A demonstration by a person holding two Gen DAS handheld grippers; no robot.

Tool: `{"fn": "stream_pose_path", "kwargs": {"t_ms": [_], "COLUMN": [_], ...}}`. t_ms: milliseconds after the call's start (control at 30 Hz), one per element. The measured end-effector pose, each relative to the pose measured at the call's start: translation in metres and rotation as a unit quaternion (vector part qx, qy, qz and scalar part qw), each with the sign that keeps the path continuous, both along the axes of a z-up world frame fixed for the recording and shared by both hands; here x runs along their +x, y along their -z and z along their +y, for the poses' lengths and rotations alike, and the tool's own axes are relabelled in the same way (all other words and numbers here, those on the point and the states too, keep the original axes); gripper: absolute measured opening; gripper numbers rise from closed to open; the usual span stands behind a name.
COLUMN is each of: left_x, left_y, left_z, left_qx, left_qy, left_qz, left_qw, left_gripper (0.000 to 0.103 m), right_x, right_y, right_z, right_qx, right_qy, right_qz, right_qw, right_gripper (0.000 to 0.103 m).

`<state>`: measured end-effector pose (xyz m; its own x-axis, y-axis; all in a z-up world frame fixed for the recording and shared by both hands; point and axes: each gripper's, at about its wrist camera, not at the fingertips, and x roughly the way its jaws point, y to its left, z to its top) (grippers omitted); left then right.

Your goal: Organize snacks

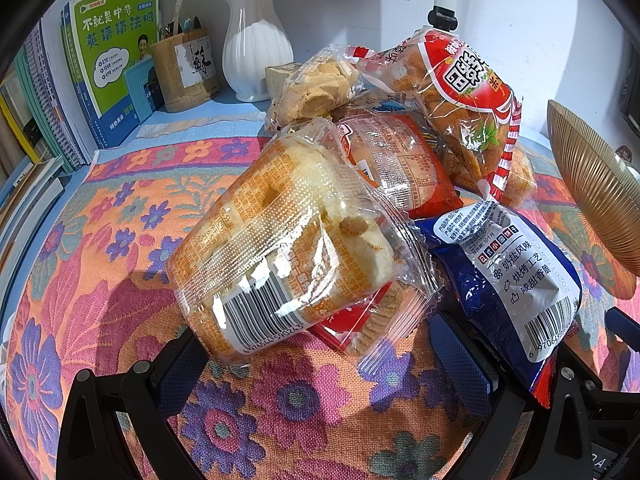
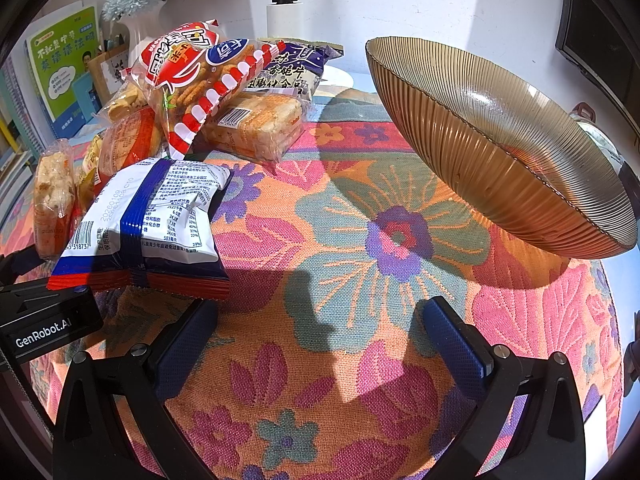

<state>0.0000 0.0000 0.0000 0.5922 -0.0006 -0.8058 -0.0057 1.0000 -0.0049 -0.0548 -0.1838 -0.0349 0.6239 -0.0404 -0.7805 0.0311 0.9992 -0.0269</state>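
Note:
A pile of snack packets lies on the floral cloth (image 1: 100,280). In the left wrist view a clear orange bread packet (image 1: 280,236) lies nearest, just ahead of my open left gripper (image 1: 320,364). A blue-and-white packet (image 1: 508,280) rests over its right finger. A red cracker bag (image 1: 464,92) tops the pile. In the right wrist view the same blue-and-white packet (image 2: 148,224) lies at the left and the red cracker bag (image 2: 192,76) behind it. My right gripper (image 2: 320,344) is open and empty above the cloth. A ribbed amber glass bowl (image 2: 500,152) stands tilted at the right.
Books (image 1: 108,56), a bamboo pen holder (image 1: 184,68) and a white vase (image 1: 256,48) stand along the back wall. The left gripper's body (image 2: 44,320) shows at the left edge of the right wrist view. The bowl's rim (image 1: 592,184) shows at the right of the left wrist view.

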Motion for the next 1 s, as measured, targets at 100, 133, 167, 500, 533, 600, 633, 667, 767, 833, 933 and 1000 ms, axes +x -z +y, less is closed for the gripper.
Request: {"fn": "stream_pose_path", "kwargs": {"t_ms": [100, 133, 167, 500, 533, 600, 633, 667, 767, 833, 933, 1000], "left_x": [0.0, 0.0, 0.0, 0.0, 0.0, 0.0, 0.0, 0.0, 0.0, 0.0, 0.0, -0.0001], "left_y": [0.0, 0.0, 0.0, -0.0001, 0.0001, 0.0001, -0.0001, 0.0, 0.0, 0.0, 0.0, 0.0], "left_z": [0.0, 0.0, 0.0, 0.0, 0.0, 0.0, 0.0, 0.0, -0.0001, 0.0001, 0.0, 0.0], "left_qx": [0.0, 0.0, 0.0, 0.0, 0.0, 0.0, 0.0, 0.0, 0.0, 0.0, 0.0, 0.0], "left_qy": [0.0, 0.0, 0.0, 0.0, 0.0, 0.0, 0.0, 0.0, 0.0, 0.0, 0.0, 0.001], "left_qz": [0.0, 0.0, 0.0, 0.0, 0.0, 0.0, 0.0, 0.0, 0.0, 0.0, 0.0, 0.001], "left_qw": [1.0, 1.0, 1.0, 1.0, 1.0, 1.0, 1.0, 1.0, 1.0, 1.0, 1.0, 1.0], "left_gripper": [0.103, 0.103, 0.103, 0.103, 0.103, 0.103, 0.103, 0.103, 0.103, 0.103, 0.103, 0.103], "right_x": [0.0, 0.0, 0.0, 0.0, 0.0, 0.0, 0.0, -0.0001, 0.0, 0.0, 0.0029, 0.0025], "right_y": [0.0, 0.0, 0.0, 0.0, 0.0, -0.0001, 0.0001, 0.0001, 0.0001, 0.0, -0.0001, 0.001], "right_z": [0.0, 0.0, 0.0, 0.0, 0.0, 0.0001, -0.0001, -0.0002, 0.0, 0.0, 0.0024, 0.0013], "right_qx": [0.0, 0.0, 0.0, 0.0, 0.0, 0.0, 0.0, 0.0, 0.0, 0.0, -0.008, -0.006], "right_qy": [0.0, 0.0, 0.0, 0.0, 0.0, 0.0, 0.0, 0.0, 0.0, 0.0, 0.005, 0.006], "right_qz": [0.0, 0.0, 0.0, 0.0, 0.0, 0.0, 0.0, 0.0, 0.0, 0.0, 0.001, 0.001], "right_qw": [1.0, 1.0, 1.0, 1.0, 1.0, 1.0, 1.0, 1.0, 1.0, 1.0, 1.0, 1.0], "right_gripper": [0.103, 0.103, 0.103, 0.103, 0.103, 0.103, 0.103, 0.103, 0.103, 0.103, 0.103, 0.103]}}
